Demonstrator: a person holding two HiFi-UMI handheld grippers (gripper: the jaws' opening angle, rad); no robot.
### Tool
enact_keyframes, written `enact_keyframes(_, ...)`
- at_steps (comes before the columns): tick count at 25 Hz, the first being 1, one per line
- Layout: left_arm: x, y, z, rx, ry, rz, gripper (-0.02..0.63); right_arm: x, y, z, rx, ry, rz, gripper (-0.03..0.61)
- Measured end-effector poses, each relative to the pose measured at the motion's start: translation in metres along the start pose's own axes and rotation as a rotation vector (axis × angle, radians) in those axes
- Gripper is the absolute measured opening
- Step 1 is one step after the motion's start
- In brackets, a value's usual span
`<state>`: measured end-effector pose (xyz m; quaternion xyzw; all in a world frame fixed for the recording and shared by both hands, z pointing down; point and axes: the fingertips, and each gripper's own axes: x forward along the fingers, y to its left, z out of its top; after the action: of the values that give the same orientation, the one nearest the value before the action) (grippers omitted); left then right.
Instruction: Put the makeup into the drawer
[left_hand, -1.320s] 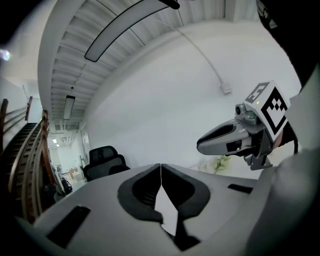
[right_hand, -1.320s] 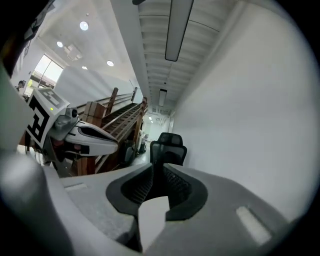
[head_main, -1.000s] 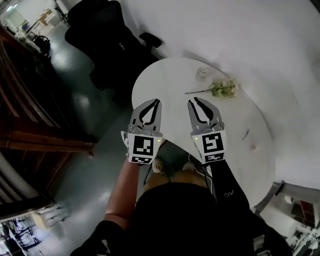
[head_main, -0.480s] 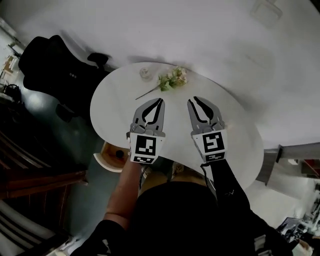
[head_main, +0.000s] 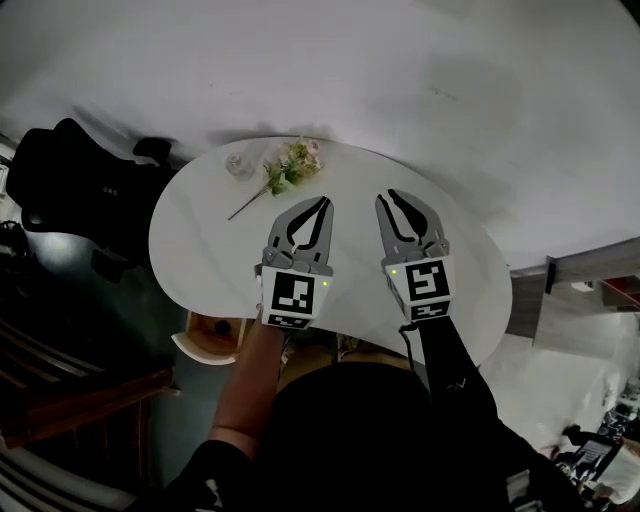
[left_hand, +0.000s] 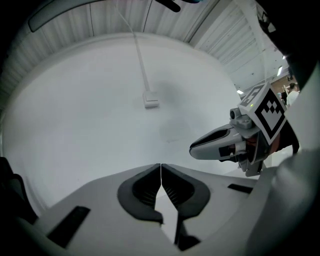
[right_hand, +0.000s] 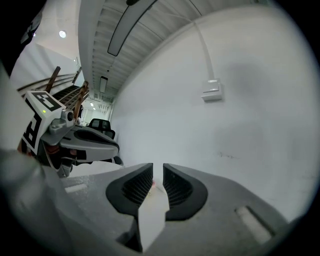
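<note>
Two grippers hang over the white table (head_main: 200, 260) at frame centre: the left gripper (head_main: 322, 203) clenched on nothing, the right gripper (head_main: 389, 197) a slit apart, also empty. No makeup or drawer shows in any view — only a flower sprig (head_main: 290, 165) and small jar (head_main: 239, 163) (table's upper left). Find the makeup first, then spread the jaws wide; its heading and long axis can't be judged.

Glass (head_main: 239, 163) just left of flower sprig (head_main: 292, 162) on the table (head_main: 200, 250) (far edge) — chair (head_main: 70, 190) beyond, left
</note>
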<state>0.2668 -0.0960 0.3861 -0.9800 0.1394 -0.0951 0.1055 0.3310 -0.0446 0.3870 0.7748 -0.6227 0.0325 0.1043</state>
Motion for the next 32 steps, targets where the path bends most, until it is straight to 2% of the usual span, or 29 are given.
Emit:
enact_keyframes(3,0.000,0.001,-0.002,0.005,0.011,0.003,0.009,0.005,-0.014,-0.021,0.046,0.030,-0.066,0.060)
enact_keyframes(5,0.000,0.002,-0.003,-0.002,0.010,0.009,0.009,0.012,-0.024,-0.055,0.083,0.105,-0.091,0.060)
enact_keyframes(8,-0.002,-0.001,0.000,0.013,-0.016,0.002,0.010,0.018,-0.028,-0.107,0.170,0.226,-0.080,0.060)
enact_keyframes(10,-0.002,-0.002,0.001,0.031,-0.027,-0.009,0.009,0.021,-0.029,-0.137,0.184,0.292,-0.084,0.064)
enact_keyframes(14,-0.004,0.000,-0.008,0.030,0.005,-0.008,0.009,0.024,-0.032,-0.189,0.222,0.405,-0.122,0.094)
enact_keyframes(17,-0.004,0.002,-0.005,0.089,-0.013,-0.025,0.011,0.024,-0.035,-0.225,0.260,0.482,-0.141,0.101)
enact_keyframes(19,-0.005,0.004,-0.012,0.081,0.003,-0.020,0.011,0.025,-0.032,-0.247,0.296,0.537,-0.138,0.101)
enact_keyframes(23,-0.013,0.019,-0.033,0.017,0.080,0.037,0.009,0.038,-0.023,-0.279,0.315,0.621,-0.119,0.101)
enact_keyframes(26,-0.019,0.026,-0.037,0.027,0.088,0.054,0.010,0.043,-0.024,-0.298,0.332,0.673,-0.137,0.101)
enact_keyframes(29,-0.027,0.034,-0.048,-0.005,0.116,0.082,0.010,0.043,-0.025,-0.312,0.330,0.709,-0.158,0.100)
enact_keyframes(30,-0.029,0.036,-0.048,0.000,0.117,0.088,0.010,0.044,-0.025,-0.314,0.306,0.717,-0.155,0.038)
enact_keyframes(31,-0.030,0.038,-0.047,0.011,0.113,0.089,0.009,0.045,-0.024,-0.315,0.281,0.721,-0.140,0.011)
enact_keyframes(32,-0.031,0.040,-0.047,0.018,0.110,0.091,0.010,0.047,-0.023,-0.315,0.266,0.721,-0.125,0.011)
